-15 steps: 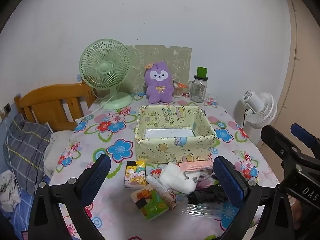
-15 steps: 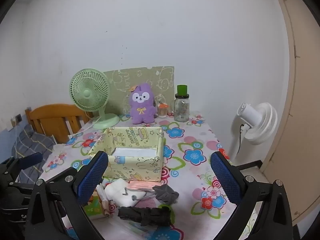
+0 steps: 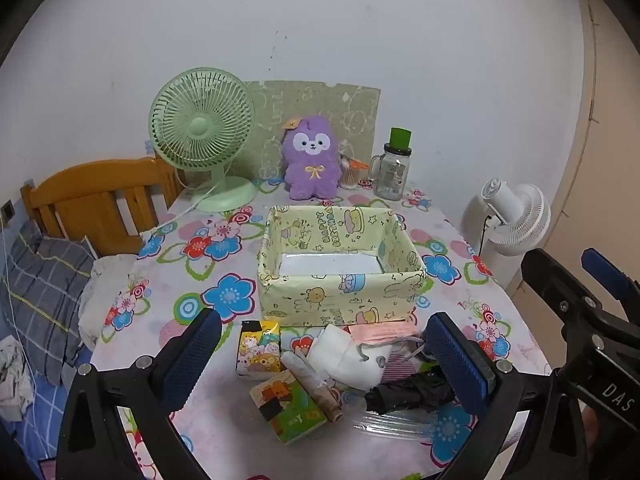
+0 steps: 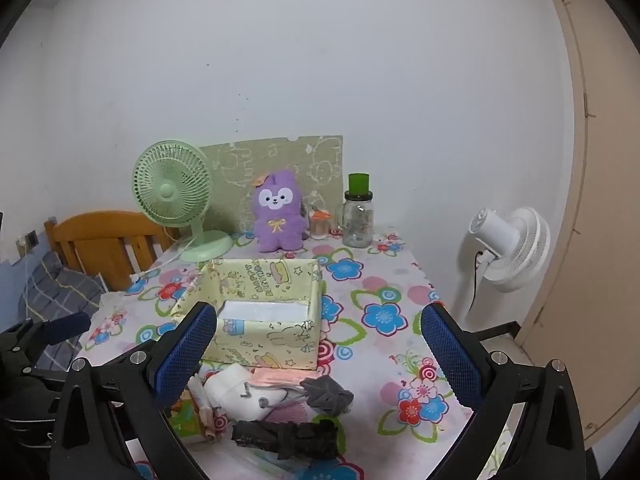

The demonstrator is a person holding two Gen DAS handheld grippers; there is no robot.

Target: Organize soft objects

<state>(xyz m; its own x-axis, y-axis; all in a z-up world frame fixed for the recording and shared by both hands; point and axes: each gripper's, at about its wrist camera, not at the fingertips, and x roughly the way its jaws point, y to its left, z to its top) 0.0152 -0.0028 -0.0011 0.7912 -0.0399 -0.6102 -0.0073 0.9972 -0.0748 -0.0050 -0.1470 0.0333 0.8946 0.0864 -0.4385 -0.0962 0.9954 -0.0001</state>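
Hovering wide open and empty over the near edge of the desk (image 3: 208, 248): left hand-held gripper (image 3: 324, 356) straddling the pile of soft things. Lying left to right just ahead and below: cartoon tissue pack (image 3: 259, 350), green tissue pack (image 3: 290, 410), white folded cloth (image 3: 348, 356), pink cloth (image 3: 382, 330), black folded umbrella (image 3: 408, 396) with long axis running left-right. Sitting just beyond, empty: yellow box (image 3: 340, 296), reading "HAPPY BIRTHDAY" inside. Gaping equally empty further right: right hand-held gripper (image 4: 318, 354), nearer the grey cloth (image 4: 326, 394); "DAS" showing on its body.
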